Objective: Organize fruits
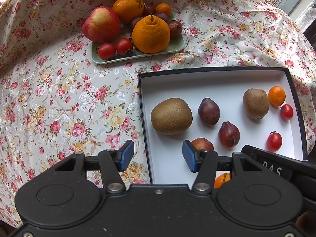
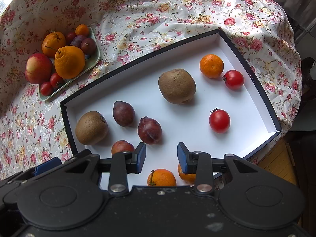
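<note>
A white-lined dark box (image 1: 217,79) (image 2: 233,45) holds two kiwis (image 1: 171,116) (image 2: 177,86), three plums (image 1: 209,111) (image 2: 149,130), two cherry tomatoes (image 1: 274,141) (image 2: 219,121) and small mandarins (image 1: 276,96) (image 2: 211,66). A green tray (image 1: 177,46) (image 2: 92,59) holds an apple (image 1: 101,24), two large oranges (image 1: 151,34), plums, tomatoes and a mandarin. My left gripper (image 1: 158,156) is open and empty over the box's left wall. My right gripper (image 2: 161,157) is open and empty above the box's near end, over a mandarin (image 2: 161,177).
A floral tablecloth (image 1: 69,98) (image 2: 158,9) covers the round table. The right gripper's body shows at the lower right of the left wrist view (image 1: 276,165). Wooden floor (image 2: 280,158) shows past the table's right edge.
</note>
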Demonstrator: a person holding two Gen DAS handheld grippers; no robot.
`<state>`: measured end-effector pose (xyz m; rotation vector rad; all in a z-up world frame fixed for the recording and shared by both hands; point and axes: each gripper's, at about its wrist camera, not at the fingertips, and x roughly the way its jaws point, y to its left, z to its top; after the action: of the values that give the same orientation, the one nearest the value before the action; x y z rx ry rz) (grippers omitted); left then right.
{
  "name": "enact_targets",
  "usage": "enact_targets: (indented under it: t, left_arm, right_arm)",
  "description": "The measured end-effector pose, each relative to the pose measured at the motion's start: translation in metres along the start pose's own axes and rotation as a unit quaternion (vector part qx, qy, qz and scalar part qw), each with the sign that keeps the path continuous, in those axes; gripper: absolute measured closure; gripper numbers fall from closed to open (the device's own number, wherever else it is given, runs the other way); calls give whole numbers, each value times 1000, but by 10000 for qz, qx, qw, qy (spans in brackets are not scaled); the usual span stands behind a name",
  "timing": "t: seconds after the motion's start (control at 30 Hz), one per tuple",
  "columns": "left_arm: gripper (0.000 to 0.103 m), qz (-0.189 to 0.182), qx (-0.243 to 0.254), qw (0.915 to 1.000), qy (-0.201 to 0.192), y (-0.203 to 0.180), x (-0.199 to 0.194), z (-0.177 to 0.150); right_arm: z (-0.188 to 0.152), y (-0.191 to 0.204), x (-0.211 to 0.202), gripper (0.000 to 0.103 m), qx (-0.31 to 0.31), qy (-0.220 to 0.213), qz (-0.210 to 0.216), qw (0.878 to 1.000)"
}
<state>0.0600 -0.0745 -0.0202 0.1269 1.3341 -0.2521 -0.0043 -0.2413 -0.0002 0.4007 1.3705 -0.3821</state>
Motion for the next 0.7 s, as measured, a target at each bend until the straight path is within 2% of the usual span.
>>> enact_targets:
  t: [0.7]
  left_arm:
    - [44, 39, 62, 10000, 24, -2, 3, 0]
  right_arm:
    - [0, -4, -1, 65, 40, 17, 43, 10000]
